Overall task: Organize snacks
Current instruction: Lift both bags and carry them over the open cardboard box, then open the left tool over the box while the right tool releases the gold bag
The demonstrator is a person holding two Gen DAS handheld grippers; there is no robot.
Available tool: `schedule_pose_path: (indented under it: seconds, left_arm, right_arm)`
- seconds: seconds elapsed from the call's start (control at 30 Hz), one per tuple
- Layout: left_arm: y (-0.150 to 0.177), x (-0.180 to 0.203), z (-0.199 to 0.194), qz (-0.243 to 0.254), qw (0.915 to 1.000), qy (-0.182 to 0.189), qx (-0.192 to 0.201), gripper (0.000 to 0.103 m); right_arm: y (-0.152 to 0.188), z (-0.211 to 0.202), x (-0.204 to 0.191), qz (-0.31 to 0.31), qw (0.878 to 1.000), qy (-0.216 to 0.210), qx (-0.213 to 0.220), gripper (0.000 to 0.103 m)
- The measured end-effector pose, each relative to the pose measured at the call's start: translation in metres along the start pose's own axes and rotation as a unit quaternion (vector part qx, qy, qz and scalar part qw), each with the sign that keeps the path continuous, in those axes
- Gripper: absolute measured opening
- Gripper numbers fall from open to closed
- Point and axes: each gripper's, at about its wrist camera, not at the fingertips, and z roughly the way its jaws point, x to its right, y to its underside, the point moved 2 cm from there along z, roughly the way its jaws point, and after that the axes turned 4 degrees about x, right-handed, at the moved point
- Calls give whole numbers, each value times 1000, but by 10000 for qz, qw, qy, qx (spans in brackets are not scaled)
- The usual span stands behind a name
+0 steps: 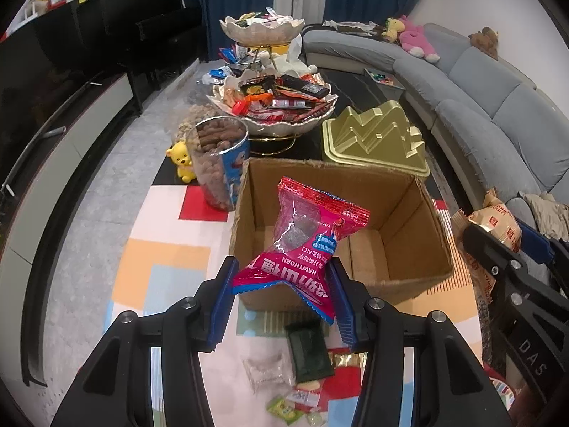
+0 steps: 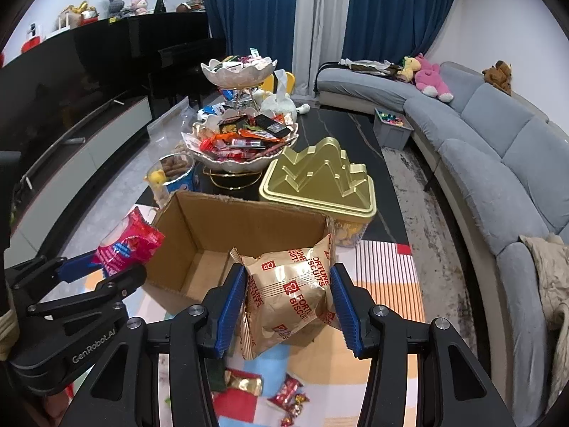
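A pink hawthorn packet (image 1: 306,235) and gold biscuit packet (image 2: 290,291) hang above an open cardboard box (image 1: 409,213).

The cardboard box (image 1: 341,227) is open on top and nothing lies inside, so a hand can go straight down into it. Behind it things crowd close: a tub of nuts (image 1: 222,163) on the left, a gold tin (image 1: 377,138) on the right, and a big snack bowl (image 1: 274,106) between them. Near the front of the box, small snack packs (image 1: 309,356) lie on the mat (image 1: 163,259). Each gripper (image 1: 281,306) (image 2: 290,306) already has a packet between its fingers.
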Motion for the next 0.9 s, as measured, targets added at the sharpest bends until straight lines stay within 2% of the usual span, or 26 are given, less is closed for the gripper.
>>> schedule_pose_path:
  seconds: [0.4,0.67,0.77,0.87,0.9]
  left_arm:
    - [-35,3,33,55,9999,26,-96,50]
    - [-37,0,49,53,9997,41,-237,51]
    - [-36,1,50,65,9997,65,-233,54]
    - [-37,1,49,97,9997,86,-209,58]
    - [-37,1,48,113,9997,68,-210,62]
  right_arm:
    - [-21,33,1,29,9998,-84,-153,50]
    - [-29,47,-2,-40,9998,-97,-164,51]
    - [-29,50,-2,-23,9997,-145,-192,51]
    - [-29,52,-1,-16,9996,-170,-207,61]
    - [-29,52,0,-11,9997,-142,-199,68]
